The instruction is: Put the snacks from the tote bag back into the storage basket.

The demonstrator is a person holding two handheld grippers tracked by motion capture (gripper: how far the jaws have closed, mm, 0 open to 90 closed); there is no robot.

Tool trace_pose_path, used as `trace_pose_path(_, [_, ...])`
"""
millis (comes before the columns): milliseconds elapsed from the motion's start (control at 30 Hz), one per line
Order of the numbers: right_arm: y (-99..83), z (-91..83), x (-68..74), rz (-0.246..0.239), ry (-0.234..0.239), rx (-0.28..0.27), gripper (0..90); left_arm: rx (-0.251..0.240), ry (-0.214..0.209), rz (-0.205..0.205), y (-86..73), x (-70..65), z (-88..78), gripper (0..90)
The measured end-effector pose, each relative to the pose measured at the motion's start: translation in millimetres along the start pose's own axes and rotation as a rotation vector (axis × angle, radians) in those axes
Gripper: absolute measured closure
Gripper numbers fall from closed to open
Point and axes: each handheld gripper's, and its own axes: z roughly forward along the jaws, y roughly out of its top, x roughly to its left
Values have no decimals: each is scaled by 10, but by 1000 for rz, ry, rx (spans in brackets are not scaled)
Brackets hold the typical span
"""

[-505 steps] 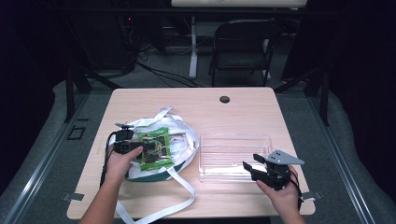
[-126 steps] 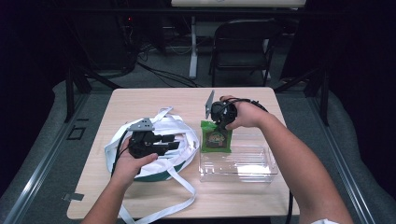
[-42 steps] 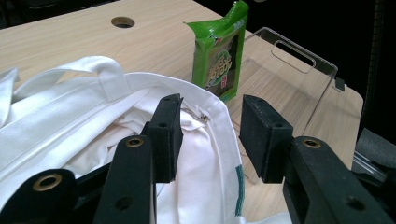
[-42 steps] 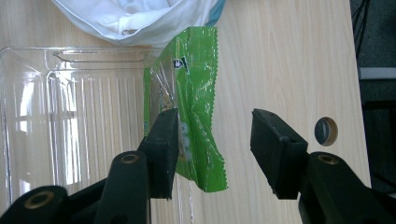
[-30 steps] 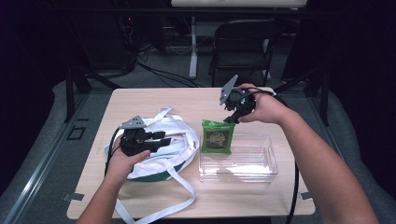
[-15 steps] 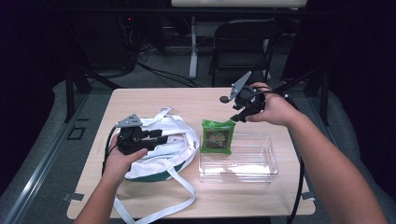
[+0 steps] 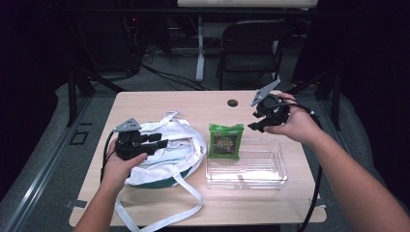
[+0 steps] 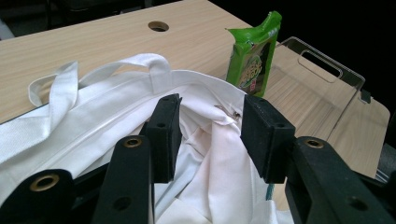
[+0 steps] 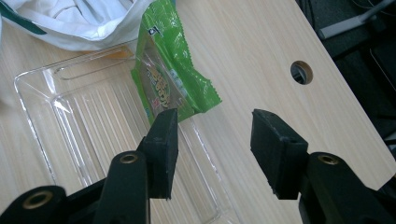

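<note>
One light wooden counter (image 7: pixel 159 104), one round cable hole (image 7: pixel 232 102) near its far edge. One white cloth tote bag with long straps and a green base (image 7: pixel 169 154), left half. One clear plastic rectangular tray (image 7: pixel 246 166), right half. One green foil snack packet (image 7: pixel 226 140) leaning upright on the tray's far-left rim, just beside the bag.

Two claws. Left claw (image 7: pixel 162 142) over the bag's mouth, jaws part-open astride white cloth; grip on the cloth cannot be told. Right claw (image 7: pixel 255 126) raised far right of the packet, jaws just widened, wide, nothing between them.
</note>
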Motion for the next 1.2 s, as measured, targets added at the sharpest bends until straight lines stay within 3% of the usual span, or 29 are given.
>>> trace_pose_path(433, [-270, -157, 256, 109, -53, -38, 511, -5, 38, -23, -79, 79, -82, 565])
trace_pose_path(800, [-567, -106, 553, 194, -100, -39, 507, -1, 72, -41, -194, 105, -134, 556])
trace_pose_path(967, [-712, -140, 675, 250, -101, -75, 502, 2, 90, -37, -249, 92, -158, 556])
trace_pose_path(1200, [-819, -152, 834, 244, -128, -98, 493, 7, 105, -32, -331, 51, -160, 556])
